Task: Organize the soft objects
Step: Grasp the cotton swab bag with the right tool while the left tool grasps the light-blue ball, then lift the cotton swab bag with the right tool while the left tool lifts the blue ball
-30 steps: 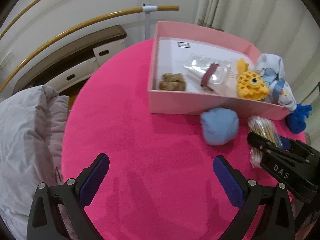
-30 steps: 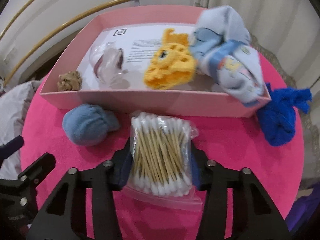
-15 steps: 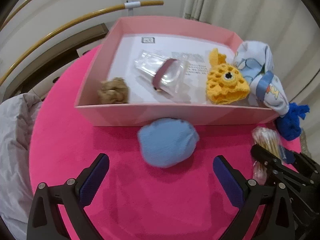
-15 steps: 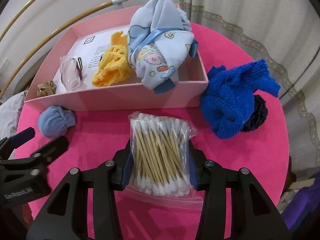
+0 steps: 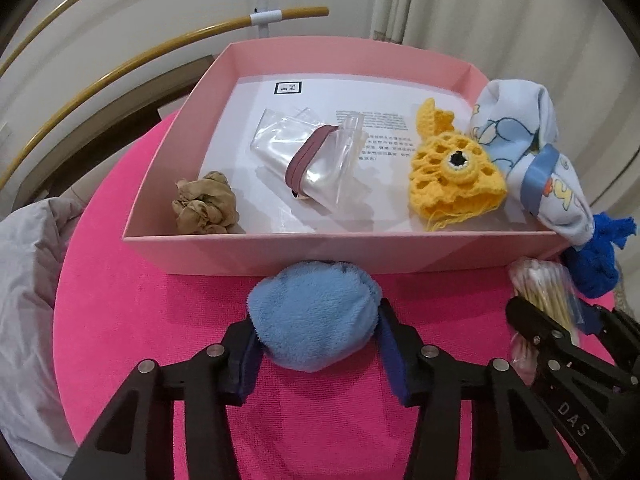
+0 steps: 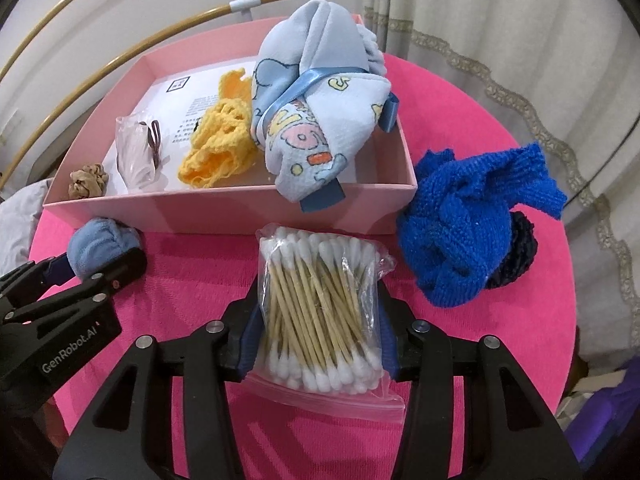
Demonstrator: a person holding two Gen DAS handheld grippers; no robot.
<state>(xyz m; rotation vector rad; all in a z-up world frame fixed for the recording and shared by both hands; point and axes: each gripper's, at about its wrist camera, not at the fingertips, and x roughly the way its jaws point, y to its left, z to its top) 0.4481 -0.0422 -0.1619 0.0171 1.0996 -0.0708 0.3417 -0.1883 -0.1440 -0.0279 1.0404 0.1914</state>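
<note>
Since a second ago, my left hand-held gripper (image 5: pixel 316 344) has come in over the pink worktop (image 5: pixel 132 304) and its jaws have just been closing around the light-blue fleece ball (image 5: pixel 314 316); both pads now press into its flanks. It lies on the worktop, just in front of the pink box (image 5: pixel 344 252). I judge it light, squashy and not slippery, so a pinch across its middle should hold, though it will deform under pressure. It is nearly round, with a slight long axis running left to right, parallel to the box wall. My right hand-held gripper (image 6: pixel 316 336) is clamped on the bag of cotton swabs (image 6: pixel 320 312), their sticks pointing away from me towards the box; the bag is crinkly and slick, best held mid-bundle.
</note>
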